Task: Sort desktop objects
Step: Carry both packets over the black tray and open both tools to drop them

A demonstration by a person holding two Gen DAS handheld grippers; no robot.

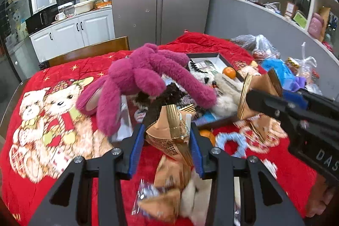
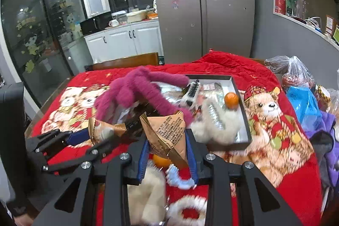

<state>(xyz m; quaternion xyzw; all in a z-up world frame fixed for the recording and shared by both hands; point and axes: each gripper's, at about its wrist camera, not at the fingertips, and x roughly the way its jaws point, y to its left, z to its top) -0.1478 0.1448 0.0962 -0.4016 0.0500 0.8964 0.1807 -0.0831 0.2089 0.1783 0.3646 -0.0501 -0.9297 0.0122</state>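
Left tongs: the left gripper [image 1: 167, 137] is clamping a tan packet [image 1: 169, 132] between its blue pads [image 1: 135, 147]; the packet is crinkled foil-paper, pyramid-shaped, with ribbed gold seams, and it is standing upright between the fingers.
Right tongs: the right gripper [image 2: 167, 145] is pinching a second tan packet [image 2: 167, 130] of the same wedge shape, its printed face showing small dark text, held point-down between the blue pads [image 2: 191, 158].
The other tongs in each view: in the left wrist view the right gripper is reaching in from the right with its packet [image 1: 258, 94]; in the right wrist view the left gripper [image 2: 80, 137] is coming in from the left.
Ahead of both tongs: a magenta plush toy [image 1: 135, 79], long-limbed and shaggy, is sprawling over the near-left rim of a shallow grey tray [image 2: 243, 111].
Tray contents: a smooth round orange [image 2: 231, 100], a cream fluffy plush [image 2: 214, 128] and a black-and-white furry toy [image 2: 191, 90] are lying inside, jumbled together.
Below the left tongs: more tan packets [image 1: 171, 175] and a clear crinkly bag [image 1: 146, 194] are lying blurred on the cloth.
Just under the right tongs: a second orange [image 2: 161, 160] and a pale-blue fuzzy ring [image 2: 180, 180] are resting on the cloth.
Surface: a red quilted cloth [image 1: 63, 183] printed with scarfed bears is covering the table.
Far right of the tongs: glossy plastic bags [image 2: 296, 75] are piling up.
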